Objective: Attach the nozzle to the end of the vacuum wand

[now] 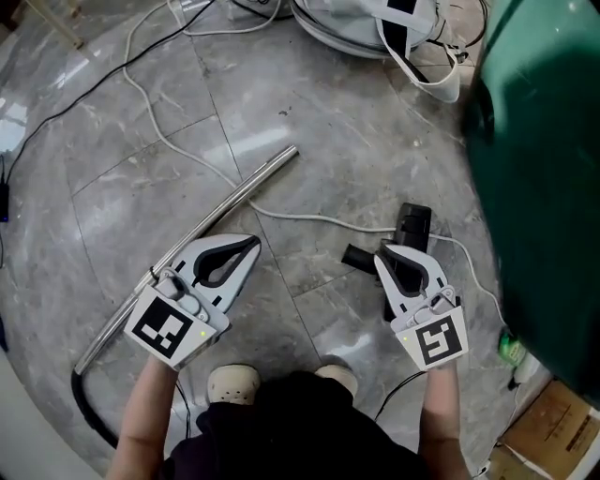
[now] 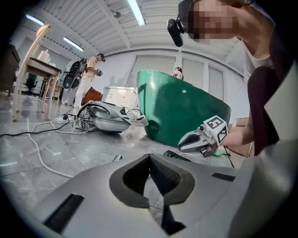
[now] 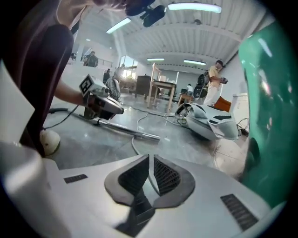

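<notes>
Grey marble floor [image 1: 309, 122] holds a long chrome vacuum wand [image 1: 248, 186], with a black plastic nozzle [image 1: 414, 223] lying right of its open end. The left gripper [image 1: 251, 244] is just beside the wand and the right gripper [image 1: 382, 259] is farther right. Both have jaws pressed together, empty.

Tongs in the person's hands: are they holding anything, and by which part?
Nothing is held. The left tongs and right tongs are both shut and empty; the wand and black nozzle lie on the floor.

Bright ceiling strip lights [image 2: 136, 11] glare off the glossy floor [image 1: 253, 141]; gripper views bulge with dark corners
</notes>
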Available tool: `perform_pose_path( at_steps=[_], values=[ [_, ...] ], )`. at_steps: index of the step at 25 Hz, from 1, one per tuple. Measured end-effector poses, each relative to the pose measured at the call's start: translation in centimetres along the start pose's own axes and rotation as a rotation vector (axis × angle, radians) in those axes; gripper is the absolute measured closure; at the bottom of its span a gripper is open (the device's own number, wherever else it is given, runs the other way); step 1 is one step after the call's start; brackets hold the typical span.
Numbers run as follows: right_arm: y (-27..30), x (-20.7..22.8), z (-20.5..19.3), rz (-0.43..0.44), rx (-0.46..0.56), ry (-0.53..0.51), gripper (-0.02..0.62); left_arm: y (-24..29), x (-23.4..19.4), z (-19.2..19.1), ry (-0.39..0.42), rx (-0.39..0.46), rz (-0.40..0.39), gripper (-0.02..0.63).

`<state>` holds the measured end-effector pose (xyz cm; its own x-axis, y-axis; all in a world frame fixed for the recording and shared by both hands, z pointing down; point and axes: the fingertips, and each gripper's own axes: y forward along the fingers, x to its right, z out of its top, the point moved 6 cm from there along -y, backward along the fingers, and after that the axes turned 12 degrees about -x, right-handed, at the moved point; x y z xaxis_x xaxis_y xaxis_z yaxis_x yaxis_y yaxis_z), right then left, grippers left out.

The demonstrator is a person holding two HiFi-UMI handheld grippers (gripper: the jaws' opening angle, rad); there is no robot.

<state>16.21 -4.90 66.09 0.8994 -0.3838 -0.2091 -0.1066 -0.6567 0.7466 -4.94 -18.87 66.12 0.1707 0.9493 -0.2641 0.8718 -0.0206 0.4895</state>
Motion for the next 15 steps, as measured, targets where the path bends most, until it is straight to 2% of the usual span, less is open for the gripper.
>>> perform_pose_path(
  at_steps=[2,3,5,6,11,15],
  values=[
    [0.4,-0.6,-0.2,0.038,-0.084,-0.073,0.570,0.0,0.3,-0.3,-0.008,0.004,-0.006,0.597],
    [0.7,-0.9,-0.4,0.066,-0.129,-0.111,0.530,0.0,0.4,-0.4,-0.016,0.009,-0.012,0.597],
    [1.3,-1.5,-0.7,0.123,-0.211,-0.174,0.362,0.1,0.7,-0.7,-0.029,0.016,-0.024,0.597],
    [1.7,-1.8,-0.9,0.137,-0.248,-0.212,0.336,0.2,0.8,-0.8,-0.034,0.018,-0.029,0.597],
    [3.7,-3.3,-3.0,0.120,-0.445,-0.452,0.330,1.2,1.2,-1.7,-0.059,-0.035,-0.025,0.597],
    [4.8,-3.6,-4.0,0.110,-0.536,-0.518,0.331,1.5,1.3,-2.2,-0.055,-0.064,-0.004,0.597]
  ],
)
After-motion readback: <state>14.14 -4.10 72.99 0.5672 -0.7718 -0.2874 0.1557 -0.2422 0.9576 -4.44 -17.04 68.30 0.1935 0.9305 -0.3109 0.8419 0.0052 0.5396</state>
